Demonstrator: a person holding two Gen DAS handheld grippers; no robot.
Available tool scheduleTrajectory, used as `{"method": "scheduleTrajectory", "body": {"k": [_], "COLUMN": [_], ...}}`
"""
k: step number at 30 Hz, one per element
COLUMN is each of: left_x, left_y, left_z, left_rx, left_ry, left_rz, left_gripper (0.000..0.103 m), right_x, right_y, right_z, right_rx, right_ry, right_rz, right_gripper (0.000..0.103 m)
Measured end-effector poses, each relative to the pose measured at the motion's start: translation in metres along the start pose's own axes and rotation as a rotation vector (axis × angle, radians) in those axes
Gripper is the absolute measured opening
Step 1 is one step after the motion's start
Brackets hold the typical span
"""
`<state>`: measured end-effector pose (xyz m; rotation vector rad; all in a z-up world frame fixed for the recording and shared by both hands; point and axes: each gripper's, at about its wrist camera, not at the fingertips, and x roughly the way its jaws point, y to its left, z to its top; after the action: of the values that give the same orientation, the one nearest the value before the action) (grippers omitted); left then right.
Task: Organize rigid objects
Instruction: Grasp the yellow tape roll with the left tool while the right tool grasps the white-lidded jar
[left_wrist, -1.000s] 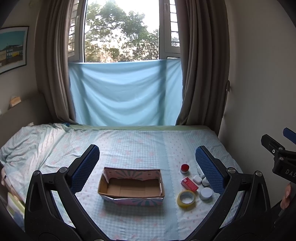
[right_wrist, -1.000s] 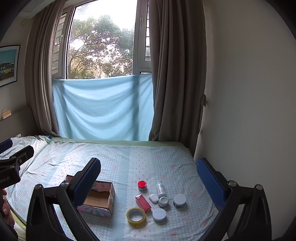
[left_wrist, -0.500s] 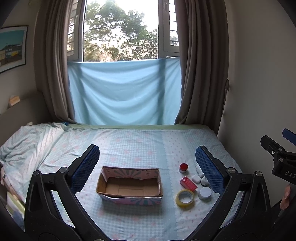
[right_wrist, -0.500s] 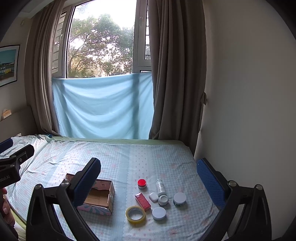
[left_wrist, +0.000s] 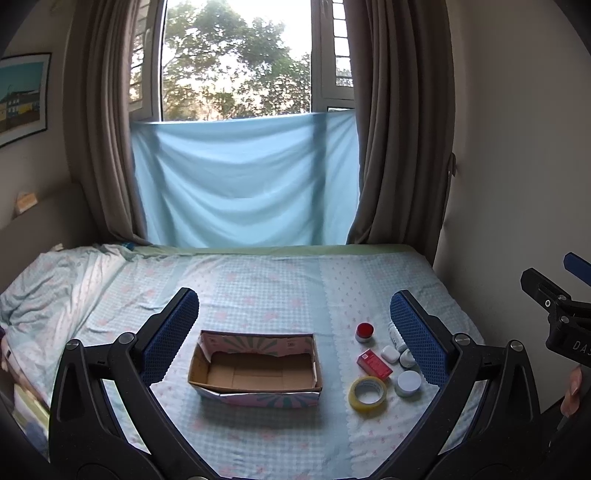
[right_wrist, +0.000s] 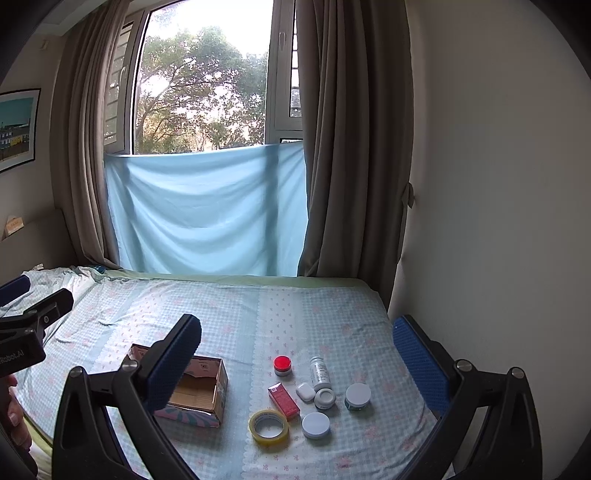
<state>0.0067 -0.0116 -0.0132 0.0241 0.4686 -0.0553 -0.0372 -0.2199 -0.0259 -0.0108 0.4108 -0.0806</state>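
An open, empty cardboard box (left_wrist: 255, 369) (right_wrist: 201, 391) sits on the bed. To its right lie a yellow tape roll (left_wrist: 367, 393) (right_wrist: 268, 425), a red box (left_wrist: 373, 363) (right_wrist: 283, 400), a red-lidded jar (left_wrist: 364, 331) (right_wrist: 282, 365), a white pill bottle (right_wrist: 320, 373), a small white case (right_wrist: 305, 390) and white-lidded jars (right_wrist: 316, 424) (right_wrist: 357, 396). My left gripper (left_wrist: 293, 332) is open and empty, held above the box. My right gripper (right_wrist: 295, 354) is open and empty above the small items.
The bed (left_wrist: 258, 284) has a checked blue sheet, rumpled at the left (left_wrist: 55, 280). A wall (right_wrist: 498, 221) stands close on the right. Curtains and a window with a blue cloth (left_wrist: 243, 184) are behind the bed.
Both views have shifted slightly; the box and items sit a little lower and nearer. Both grippers stay open.
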Motion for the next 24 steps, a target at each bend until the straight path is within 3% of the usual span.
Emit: {"method": "scheduleTrajectory", "body": {"k": [6,12,20,24], "left_x": [0.023,0.065,0.138,0.191], "left_y": [-0.027,-0.065,-0.108,-0.128], "left_z": [-0.006,-0.038,-0.123,-0.179], "left_rx": [0.014,0.035,0.124,0.191], "left_ry": [0.056,0.172,0.370,0.477], "left_rz": [-0.052,-0.118,-0.191,-0.223], "left_gripper": [0.103,0.103,0.103,0.103], "right_x": [0.013,0.048,0.131,0.178], "right_y": [-0.023,-0.059,-0.100,-0.119], "right_z": [-0.003,-0.025,-0.080,-0.117], "right_rx": [-0.020,-0.007,0.053,0.113], "right_ry": [0.028,0.118,0.266,0.317], "right_rz": [-0.014,-0.018,-0.078,-0.057], "right_gripper": [0.103,0.103,0.103,0.103]}}
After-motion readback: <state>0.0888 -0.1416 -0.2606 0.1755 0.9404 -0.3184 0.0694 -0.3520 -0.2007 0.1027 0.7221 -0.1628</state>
